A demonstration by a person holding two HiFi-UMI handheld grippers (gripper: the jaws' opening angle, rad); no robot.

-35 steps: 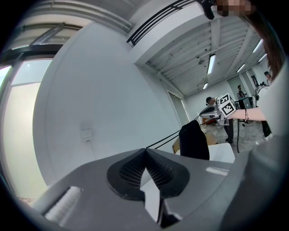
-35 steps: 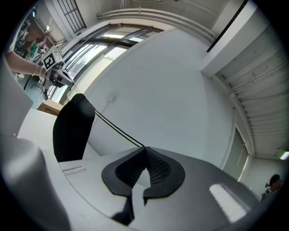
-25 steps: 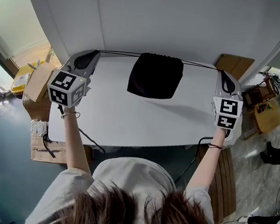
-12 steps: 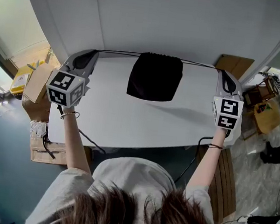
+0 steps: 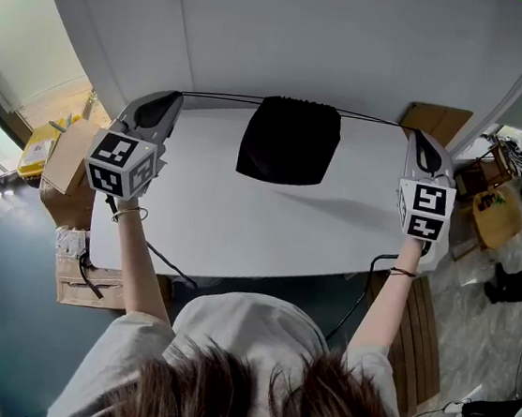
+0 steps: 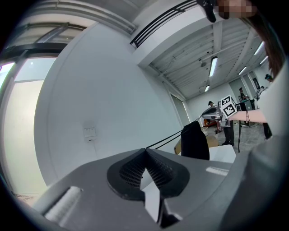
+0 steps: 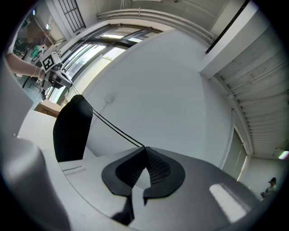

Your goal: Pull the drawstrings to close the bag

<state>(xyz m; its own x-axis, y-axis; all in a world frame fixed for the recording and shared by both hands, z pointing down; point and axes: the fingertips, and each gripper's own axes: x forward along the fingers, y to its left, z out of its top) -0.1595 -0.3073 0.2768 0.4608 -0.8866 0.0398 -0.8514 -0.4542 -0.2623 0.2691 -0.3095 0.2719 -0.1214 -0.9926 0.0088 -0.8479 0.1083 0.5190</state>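
A black drawstring bag (image 5: 289,141) hangs above the white table (image 5: 241,219), its mouth gathered tight at the top. Taut black drawstrings run from it to both sides. My left gripper (image 5: 182,97) is shut on the left drawstring (image 5: 223,97), which leaves its tips (image 6: 145,149) toward the bag (image 6: 194,141). My right gripper (image 5: 409,130) is shut on the right drawstring (image 5: 371,119); in the right gripper view the cord (image 7: 115,128) stretches from the closed tips (image 7: 144,147) to the bag (image 7: 71,128).
A white wall (image 5: 291,37) stands just behind the table. Cardboard boxes (image 5: 69,156) sit on the floor at the left, a brown board (image 5: 437,119) and clutter at the right. People stand in the far room in the left gripper view.
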